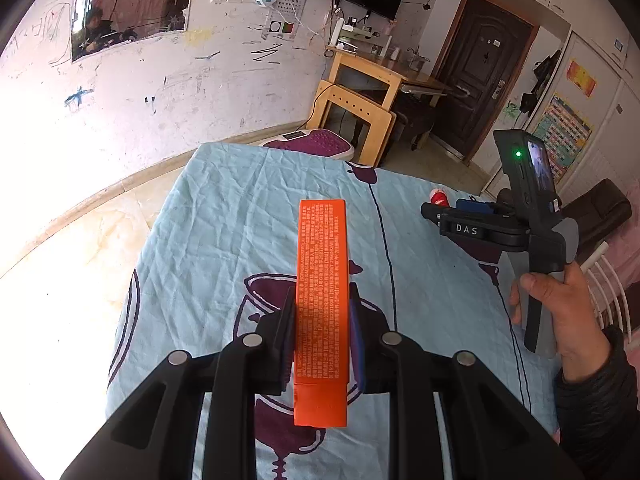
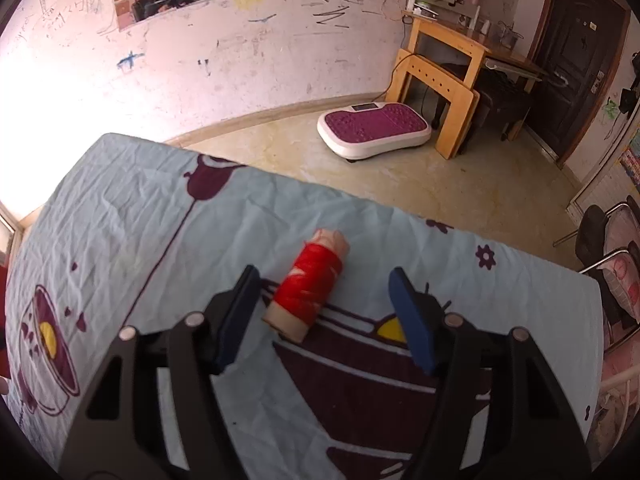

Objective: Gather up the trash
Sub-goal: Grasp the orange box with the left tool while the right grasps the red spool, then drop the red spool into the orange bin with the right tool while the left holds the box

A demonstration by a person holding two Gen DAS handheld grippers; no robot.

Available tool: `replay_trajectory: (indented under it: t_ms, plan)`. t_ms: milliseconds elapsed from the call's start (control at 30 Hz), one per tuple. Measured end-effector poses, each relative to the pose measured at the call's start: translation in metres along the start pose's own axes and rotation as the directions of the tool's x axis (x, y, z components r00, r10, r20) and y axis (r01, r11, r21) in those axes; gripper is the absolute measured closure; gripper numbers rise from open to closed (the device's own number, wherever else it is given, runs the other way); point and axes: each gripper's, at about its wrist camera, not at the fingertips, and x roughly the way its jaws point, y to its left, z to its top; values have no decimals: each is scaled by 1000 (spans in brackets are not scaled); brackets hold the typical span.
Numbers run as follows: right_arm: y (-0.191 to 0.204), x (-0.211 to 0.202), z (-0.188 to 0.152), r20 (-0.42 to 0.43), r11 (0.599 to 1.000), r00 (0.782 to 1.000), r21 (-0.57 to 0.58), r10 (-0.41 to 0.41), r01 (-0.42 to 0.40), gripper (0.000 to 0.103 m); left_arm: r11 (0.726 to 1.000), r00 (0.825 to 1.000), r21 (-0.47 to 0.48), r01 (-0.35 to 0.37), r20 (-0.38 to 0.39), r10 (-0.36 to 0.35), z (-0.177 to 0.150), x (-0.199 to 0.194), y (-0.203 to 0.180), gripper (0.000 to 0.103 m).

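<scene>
My left gripper point(image 1: 321, 316) is shut on a long orange box point(image 1: 321, 280) with white print, held above the light blue tablecloth point(image 1: 224, 224). The box sticks out forward past the fingertips. My right gripper point(image 2: 324, 300) is open, its jaws standing either side of a red and cream roll point(image 2: 310, 284) that lies on the tablecloth point(image 2: 160, 216). The right gripper also shows in the left wrist view point(image 1: 436, 210), held by a hand at the right, with the red roll point(image 1: 440, 198) just beyond its tips.
The table's far edge point(image 2: 360, 196) drops to a tiled floor. A purple and white foot platform point(image 2: 374, 128) lies on the floor by a wooden desk point(image 2: 444, 80). Chairs point(image 2: 612, 264) stand at the right. A scribbled wall point(image 1: 140, 92) is behind.
</scene>
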Motion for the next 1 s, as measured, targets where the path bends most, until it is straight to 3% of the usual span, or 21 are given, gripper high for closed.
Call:
replay_trajectory:
  t_ms: [67,333,467,733,867,1000]
  plan:
    - [-1,0,1,0,1000,1000,3,17,-17,44,1000,1000,4,2,-3,-2,0,1,-1,84]
    - [-8,-1,-1,6,997,998,50,63,-63,81,1000,1000,-6,0,-3,0,-4,1,0,84]
    - [-16,-10,-4,29,990,993,84,111,-113,83,1000,1000,-3,-20,10,20,-6,-1,-4,84]
    - [-29,-56,-15,134,987,983,82,126,-138,83,994,995,40,-101,26,100,-15,4,-25,83]
    - [-62,-92,-38,205,980,972,133,117,-146,83,984,986,67,-162,43,160,-16,6,-36,83]
    - [-120,-124,-70,258,972,965,216,35,-94,83,977,982,102,-185,49,181,-15,9,-53,83]
